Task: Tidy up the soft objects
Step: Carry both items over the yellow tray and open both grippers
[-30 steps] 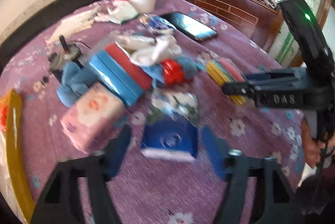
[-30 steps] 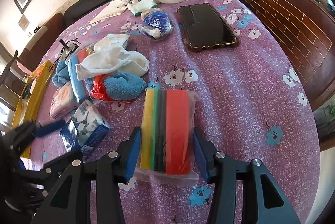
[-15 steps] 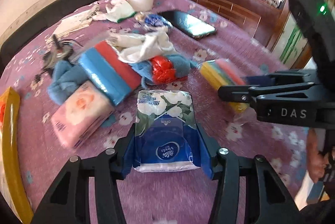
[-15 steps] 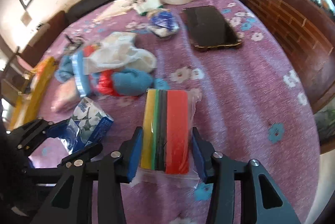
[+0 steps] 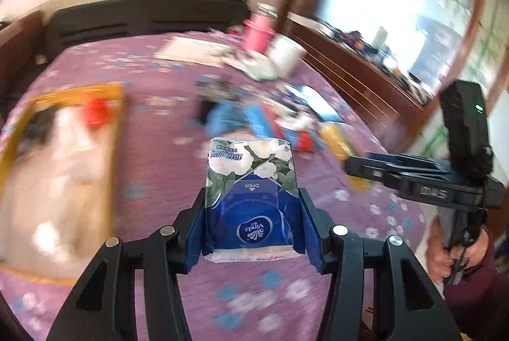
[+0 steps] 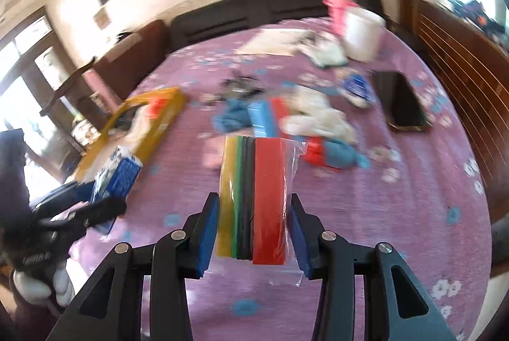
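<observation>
Clenched in the left gripper [image 5: 251, 226], a blue tissue pack [image 5: 251, 197] aloft just right of the yellow-rimmed tray [image 5: 117, 124], nearer it than the bagged sponges [image 6: 254, 197] gripped by the right gripper [image 6: 254, 232], both long axes pointing away along the fingers.

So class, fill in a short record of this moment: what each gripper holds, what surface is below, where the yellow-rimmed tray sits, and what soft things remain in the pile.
left gripper: shut on a blue tissue pack, raised off the cloth
right gripper: shut on a bagged stack of coloured sponges, also raised
surface: purple flowered tablecloth
yellow-rimmed tray: to the left of the pile, things inside too blurred to name
pile remaining: blue cloth, white cloth, blue and red sponge pack
also on table: dark phone, white tub
</observation>
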The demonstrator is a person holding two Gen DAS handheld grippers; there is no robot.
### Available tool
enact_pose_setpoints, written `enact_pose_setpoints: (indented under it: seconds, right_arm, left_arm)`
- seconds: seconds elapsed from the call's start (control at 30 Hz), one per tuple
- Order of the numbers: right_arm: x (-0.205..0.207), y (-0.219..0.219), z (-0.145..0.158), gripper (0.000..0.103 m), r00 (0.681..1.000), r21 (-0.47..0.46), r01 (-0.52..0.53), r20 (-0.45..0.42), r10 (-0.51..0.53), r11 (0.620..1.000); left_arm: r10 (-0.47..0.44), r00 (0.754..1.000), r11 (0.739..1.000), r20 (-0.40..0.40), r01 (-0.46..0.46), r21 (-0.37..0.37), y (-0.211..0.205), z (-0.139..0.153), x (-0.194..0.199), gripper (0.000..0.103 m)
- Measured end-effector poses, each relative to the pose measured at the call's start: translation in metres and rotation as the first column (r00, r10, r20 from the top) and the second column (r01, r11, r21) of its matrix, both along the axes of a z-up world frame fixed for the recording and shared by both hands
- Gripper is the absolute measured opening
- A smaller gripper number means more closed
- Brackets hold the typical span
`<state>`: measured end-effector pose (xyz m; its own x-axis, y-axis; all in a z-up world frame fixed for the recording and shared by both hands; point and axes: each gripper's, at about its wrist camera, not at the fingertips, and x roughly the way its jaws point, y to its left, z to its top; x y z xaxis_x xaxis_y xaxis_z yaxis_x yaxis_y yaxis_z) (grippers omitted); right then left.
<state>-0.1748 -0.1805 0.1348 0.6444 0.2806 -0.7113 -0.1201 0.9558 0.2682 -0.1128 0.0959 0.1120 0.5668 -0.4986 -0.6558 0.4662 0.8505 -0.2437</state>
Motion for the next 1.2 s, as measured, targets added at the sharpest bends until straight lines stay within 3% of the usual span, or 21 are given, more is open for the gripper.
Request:
enact_pose_setpoints:
  seconds: [0.1,0.23,0.47,0.93,1.1,1.2]
  right_arm:
    - [0.004,0.037,0.014,0.045,0.997,0.006,-0.073,0.022,0.073,0.997]
    - [0.018,0.09,0.022,0.046,0.986,0.001,-0.164,0.027,0.164,0.987]
    - [0.07,0.172,0.018,0.046,0.966,0.017,-0.258,-0.001,0.258,0.966]
    - [0.189,0.295,-0.033,0.046,0.933,-0.05,-0.35,-0.113,0.343,0.935]
    - [0.214,0.314,-0.052,0.046,0.929,-0.055,-0.348,-0.151,0.337,0.936]
    - [0.228,0.319,-0.059,0.048,0.936,-0.048,-0.329,-0.145,0.32,0.943]
  left_arm:
    - [0.114,0.993,0.993,0.005,-0.114,0.008,0.048,0.006,0.005,0.052]
    - [0.254,0.966,0.967,-0.044,-0.255,-0.007,0.117,0.004,0.025,0.052]
    - [0.391,0.912,0.919,-0.123,-0.395,-0.001,0.188,-0.013,0.076,0.052]
    - [0.482,0.843,0.874,-0.239,-0.481,0.069,0.226,-0.072,0.171,0.052]
    - [0.481,0.845,0.873,-0.233,-0.487,0.034,0.234,-0.071,0.18,0.066]
    - [0.494,0.833,0.861,-0.249,-0.509,0.008,0.241,-0.07,0.182,0.07]
